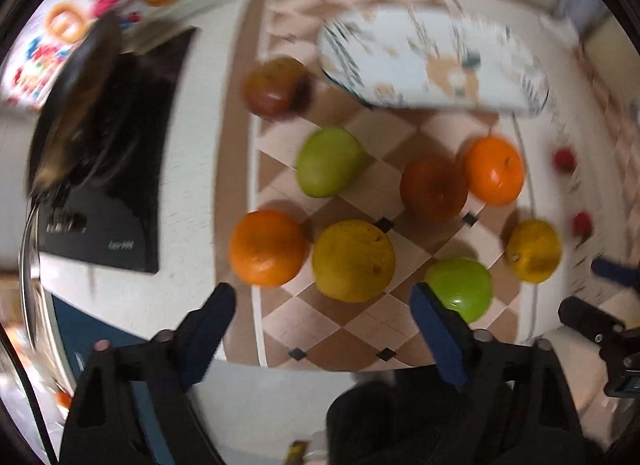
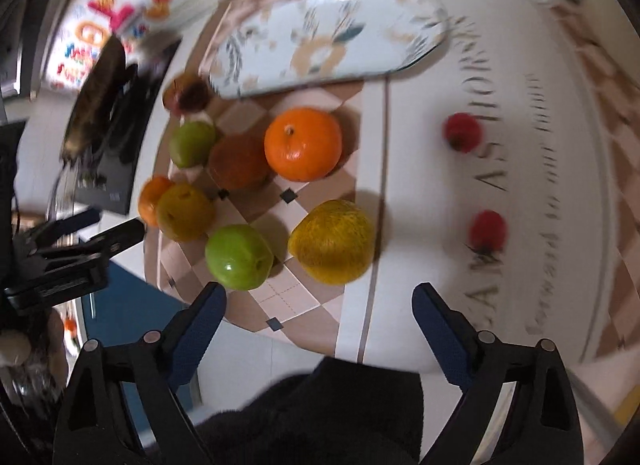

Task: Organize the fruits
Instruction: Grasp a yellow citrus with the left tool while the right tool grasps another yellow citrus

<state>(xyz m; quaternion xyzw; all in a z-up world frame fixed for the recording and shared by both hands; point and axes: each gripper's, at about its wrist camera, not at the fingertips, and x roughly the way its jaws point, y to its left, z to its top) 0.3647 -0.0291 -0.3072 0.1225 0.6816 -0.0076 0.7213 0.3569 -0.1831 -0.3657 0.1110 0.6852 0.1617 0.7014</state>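
Observation:
Several fruits lie loose on a checkered cloth (image 1: 360, 329): an orange (image 1: 267, 247), a yellow fruit (image 1: 353, 261), a green apple (image 1: 460, 289), a second green fruit (image 1: 329, 161), a bright orange (image 1: 495, 170), a dark orange (image 1: 434, 187), a small yellow one (image 1: 534, 251) and a reddish apple (image 1: 277, 87). A floral oval plate (image 1: 432, 61) lies empty behind them. My left gripper (image 1: 324, 301) is open just before the yellow fruit. My right gripper (image 2: 318, 297) is open before a green apple (image 2: 239, 257) and a yellow fruit (image 2: 332, 241). The plate (image 2: 328, 37) lies beyond.
Two small red fruits (image 2: 462, 131) (image 2: 487, 231) lie on the white part of the cloth to the right. A black induction cooker (image 1: 108, 169) with a dark pan (image 1: 76, 105) stands at the left. The left gripper's fingers (image 2: 116, 239) show at the left of the right wrist view.

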